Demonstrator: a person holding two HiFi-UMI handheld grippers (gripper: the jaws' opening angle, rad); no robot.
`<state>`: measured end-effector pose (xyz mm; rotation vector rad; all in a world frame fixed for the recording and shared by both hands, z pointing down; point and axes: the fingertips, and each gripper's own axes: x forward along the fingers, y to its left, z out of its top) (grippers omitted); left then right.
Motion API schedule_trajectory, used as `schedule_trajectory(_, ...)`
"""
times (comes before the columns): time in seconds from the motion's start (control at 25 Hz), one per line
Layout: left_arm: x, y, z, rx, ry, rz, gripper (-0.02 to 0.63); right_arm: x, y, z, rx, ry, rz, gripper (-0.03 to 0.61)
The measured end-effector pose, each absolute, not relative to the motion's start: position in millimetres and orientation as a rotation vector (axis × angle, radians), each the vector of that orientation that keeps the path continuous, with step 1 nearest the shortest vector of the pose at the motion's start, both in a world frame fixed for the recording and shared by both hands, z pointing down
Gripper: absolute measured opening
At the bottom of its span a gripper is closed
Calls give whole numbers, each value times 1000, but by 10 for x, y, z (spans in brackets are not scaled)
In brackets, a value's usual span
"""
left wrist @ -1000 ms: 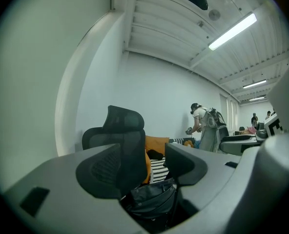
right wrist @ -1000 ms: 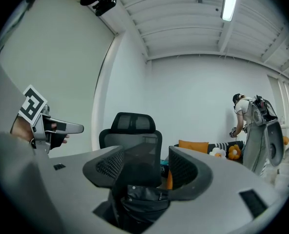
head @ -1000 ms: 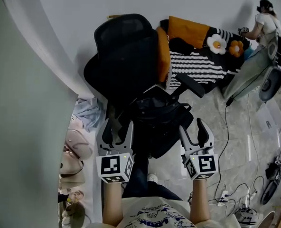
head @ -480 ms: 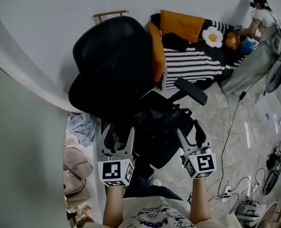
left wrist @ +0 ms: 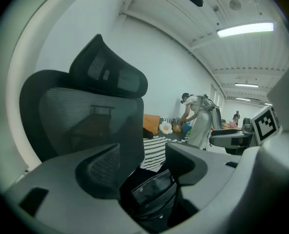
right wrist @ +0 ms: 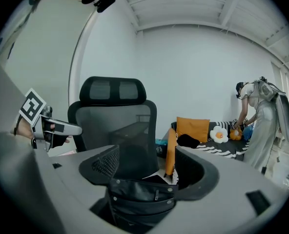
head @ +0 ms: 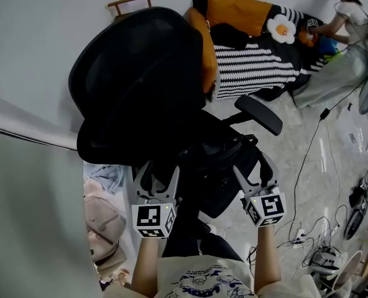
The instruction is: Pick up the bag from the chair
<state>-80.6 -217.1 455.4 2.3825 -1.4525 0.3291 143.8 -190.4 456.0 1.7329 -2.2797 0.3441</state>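
Note:
A black bag (head: 214,161) lies on the seat of a black office chair (head: 140,85). My left gripper (head: 156,177) is open at the seat's front left edge. In the left gripper view the bag (left wrist: 154,195) shows low between the spread jaws, just past them. My right gripper (head: 254,174) is open at the bag's right side, below the chair's armrest (head: 258,113). From the right gripper view the bag's studded top edge (right wrist: 142,191) fills the gap between the jaws, with the mesh backrest (right wrist: 117,130) behind it.
Behind the chair stands a low couch with an orange cushion (head: 240,14), a striped blanket (head: 252,73) and a flower cushion (head: 280,28). A person (head: 349,17) bends at the back right. Cables (head: 308,166) run over the floor at right. Clothes and bags (head: 106,210) are piled at left.
The head view has moved in over the chair, which now looks larger. Both grippers have crept forward to the seat, and both stay open.

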Motion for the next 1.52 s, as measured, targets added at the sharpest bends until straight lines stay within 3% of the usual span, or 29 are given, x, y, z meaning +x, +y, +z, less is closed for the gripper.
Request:
schedule_trajectory(0.84, -347, -2643, 6670, 2265, -1027, 506, 305, 2007, -2572, 6569, 1669, -2051, 603, 399)
schedule_trajectory(1.52, -215, -2715, 7542, 2173, -929, 531, 308, 2129, -2935, 7332, 1478, -2121, 700, 423)
